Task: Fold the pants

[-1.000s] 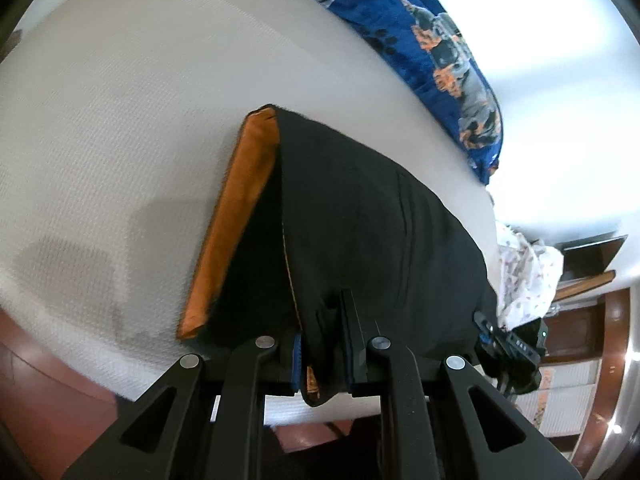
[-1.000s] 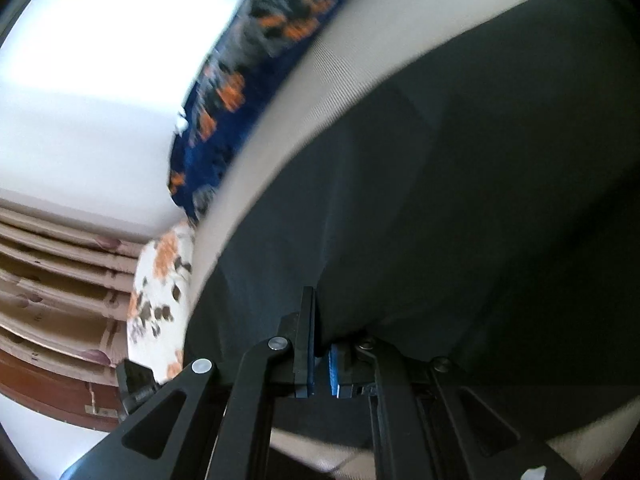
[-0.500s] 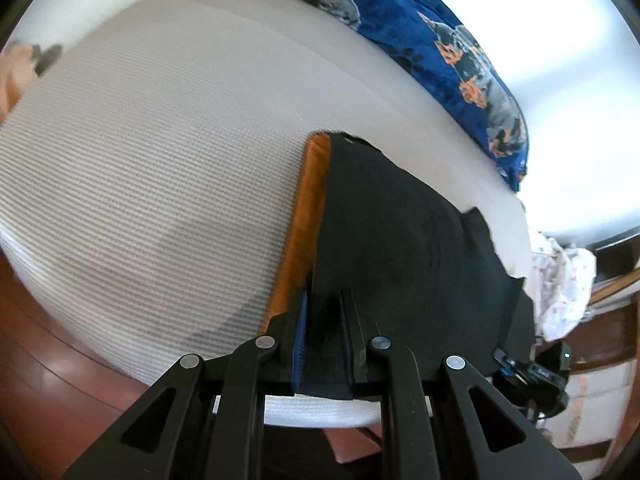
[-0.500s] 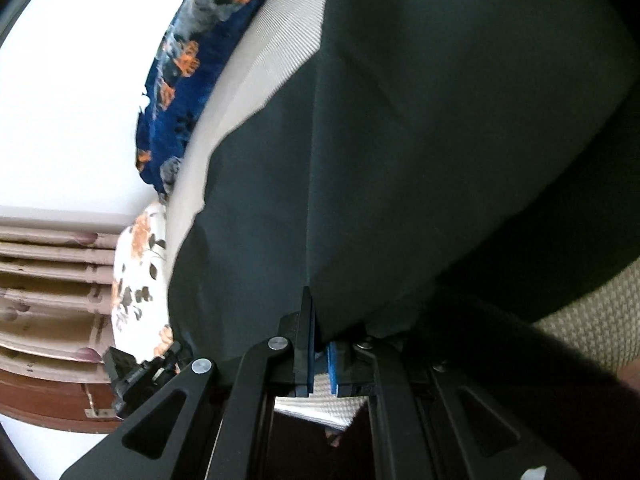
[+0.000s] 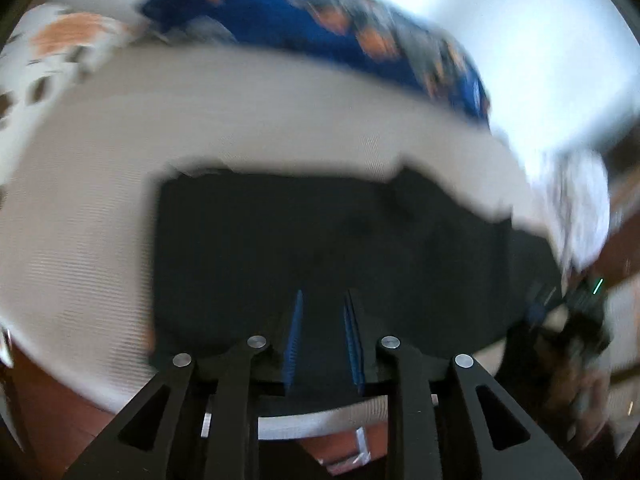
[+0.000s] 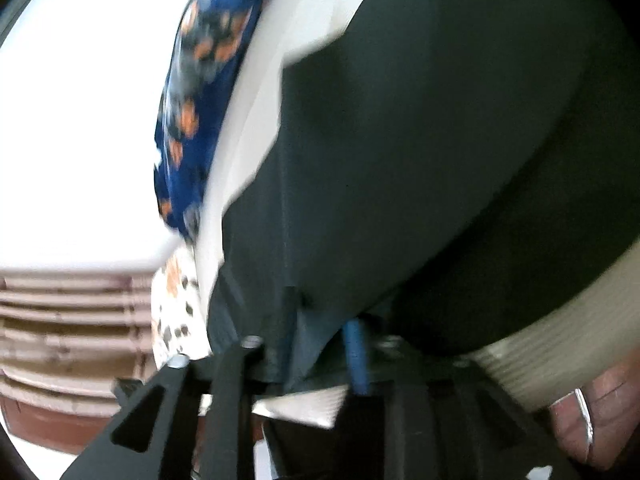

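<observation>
Black pants (image 5: 320,240) lie soft, limp on bed (image 5: 280,120); both hand-held grippers, left (image 5: 322,332) and right (image 6: 320,344), opening off the near hem — regrip at fold corners.

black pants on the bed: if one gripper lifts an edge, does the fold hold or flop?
Likely flops: the black pants lie as thin, soft layers that follow the white bedspread. Edges look uneven and stepped at the far side, so layers may slide apart. Probably light; a single-edge lift would likely drape and unfold rather than stay flat.

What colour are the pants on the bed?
Black. The pants show best in the left wrist view, lying flat on the whitish bed.
</observation>
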Demonstrator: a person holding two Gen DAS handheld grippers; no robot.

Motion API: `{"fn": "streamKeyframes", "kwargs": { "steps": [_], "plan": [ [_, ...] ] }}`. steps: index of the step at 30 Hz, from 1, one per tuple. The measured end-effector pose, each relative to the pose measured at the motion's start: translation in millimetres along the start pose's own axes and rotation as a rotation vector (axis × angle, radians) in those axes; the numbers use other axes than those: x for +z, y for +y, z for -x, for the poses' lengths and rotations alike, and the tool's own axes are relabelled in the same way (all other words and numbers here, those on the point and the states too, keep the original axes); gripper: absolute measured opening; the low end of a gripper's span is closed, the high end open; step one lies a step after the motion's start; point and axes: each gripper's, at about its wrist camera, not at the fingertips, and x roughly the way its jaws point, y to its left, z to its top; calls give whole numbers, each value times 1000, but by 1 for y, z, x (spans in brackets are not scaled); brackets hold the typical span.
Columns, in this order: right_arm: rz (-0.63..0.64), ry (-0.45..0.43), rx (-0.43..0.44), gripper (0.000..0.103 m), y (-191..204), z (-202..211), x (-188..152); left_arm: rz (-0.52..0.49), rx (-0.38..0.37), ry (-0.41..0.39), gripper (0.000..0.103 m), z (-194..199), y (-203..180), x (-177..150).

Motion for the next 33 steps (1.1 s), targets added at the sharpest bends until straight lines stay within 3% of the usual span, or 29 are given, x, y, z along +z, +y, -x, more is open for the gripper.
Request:
{"fn": "streamKeyframes", "kwargs": {
  "steps": [3, 6, 10, 17, 20, 21, 25, 26, 28, 33],
  "plan": [
    [-27, -77, 13, 41, -18, 29, 17, 60, -31, 73, 23, -32, 4, -12],
    [-80, -198, 31, 41, -57, 74, 66, 139, -75, 40, 23, -33, 18, -15],
    [-175, -336, 80, 38, -95, 113, 112, 145, -69, 50, 23, -33, 20, -13],
    [-169, -459, 76, 37, -116, 149, 170, 138, -43, 47, 23, -33, 19, -13],
    [-118, -441, -11, 25, -108, 145, 179, 148, -41, 42, 23, -34, 18, -12],
    [-105, -430, -43, 7, -106, 142, 179, 150, -41, 42, 23, -34, 19, -12],
    [-43, -467, -72, 5, -96, 154, 171, 148, -31, 50, 23, -35, 18, -8],
    [-11, -512, -71, 5, -92, 174, 157, 149, -30, 52, 23, -35, 18, -7],
    [-21, -522, -77, 5, -96, 187, 144, 146, -30, 56, 23, -36, 18, -7],
    [-90, -487, -100, 5, -138, 202, 125, 108, -25, 54, 23, -36, 17, -6]
  ]
}}
